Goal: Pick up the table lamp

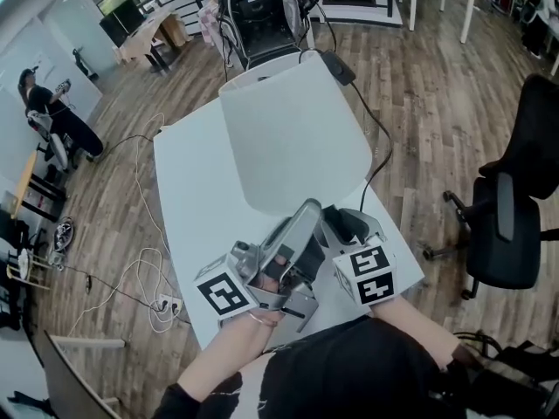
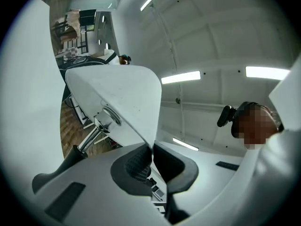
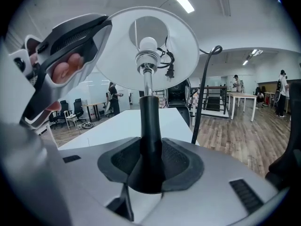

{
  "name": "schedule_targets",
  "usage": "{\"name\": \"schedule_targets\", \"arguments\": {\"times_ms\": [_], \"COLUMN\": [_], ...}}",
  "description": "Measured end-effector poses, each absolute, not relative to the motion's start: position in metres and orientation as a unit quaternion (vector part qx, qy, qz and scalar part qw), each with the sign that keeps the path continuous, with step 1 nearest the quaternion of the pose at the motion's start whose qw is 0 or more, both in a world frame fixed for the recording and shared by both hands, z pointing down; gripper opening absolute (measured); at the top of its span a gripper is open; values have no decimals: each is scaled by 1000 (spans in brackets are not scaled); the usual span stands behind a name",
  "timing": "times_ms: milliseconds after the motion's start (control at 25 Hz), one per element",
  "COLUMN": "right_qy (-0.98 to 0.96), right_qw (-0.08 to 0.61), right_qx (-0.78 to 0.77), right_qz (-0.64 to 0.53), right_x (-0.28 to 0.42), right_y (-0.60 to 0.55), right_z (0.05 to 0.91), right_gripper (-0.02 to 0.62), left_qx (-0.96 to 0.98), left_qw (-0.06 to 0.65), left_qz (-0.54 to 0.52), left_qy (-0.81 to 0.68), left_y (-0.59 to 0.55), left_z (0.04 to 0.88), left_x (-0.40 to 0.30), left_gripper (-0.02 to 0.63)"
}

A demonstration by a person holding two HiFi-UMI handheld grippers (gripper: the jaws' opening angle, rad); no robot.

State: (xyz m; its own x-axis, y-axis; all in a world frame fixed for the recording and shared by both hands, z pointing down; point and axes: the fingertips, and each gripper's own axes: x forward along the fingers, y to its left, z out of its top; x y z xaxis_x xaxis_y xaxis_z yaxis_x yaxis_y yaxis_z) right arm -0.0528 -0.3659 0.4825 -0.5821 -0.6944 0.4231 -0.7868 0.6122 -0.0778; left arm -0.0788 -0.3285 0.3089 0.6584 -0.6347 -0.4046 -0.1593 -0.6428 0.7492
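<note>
The table lamp has a white shade [image 1: 293,133], a bulb [image 3: 148,44] and a black stem [image 3: 149,126]. In the head view the shade hangs over the white table [image 1: 196,208], hiding the stem and base. My left gripper [image 2: 151,163] is shut on the lower rim of the shade [image 2: 117,91], the thin edge pinched between its pads. My right gripper [image 3: 150,168] is shut on the black stem, which stands upright between its pads. Both grippers sit side by side under the shade, left gripper [image 1: 306,212] and right gripper [image 1: 343,223].
A black cord [image 3: 203,88] runs from the lamp off the table's far side. A black office chair [image 1: 515,208] stands to the right. Cables and a power strip [image 1: 162,304] lie on the wood floor at left. Another chair [image 1: 262,7] is beyond the table.
</note>
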Motion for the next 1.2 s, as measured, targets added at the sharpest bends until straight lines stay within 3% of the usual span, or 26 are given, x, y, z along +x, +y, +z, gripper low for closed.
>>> {"name": "schedule_targets", "arguments": {"times_ms": [680,1200], "right_qy": [-891,-891], "right_qw": [141,106], "right_qx": [425,437], "right_qz": [74,67], "right_x": [41,20], "right_y": [-223,-146], "right_z": [406,375], "right_gripper": [150,152], "left_qx": [866,884], "left_qw": [295,272], "left_qz": [-346,-330], "left_qy": [-207,-187], "left_y": [-187,-97], "left_z": [233,203], "left_x": [5,-5], "left_gripper": [18,17]}}
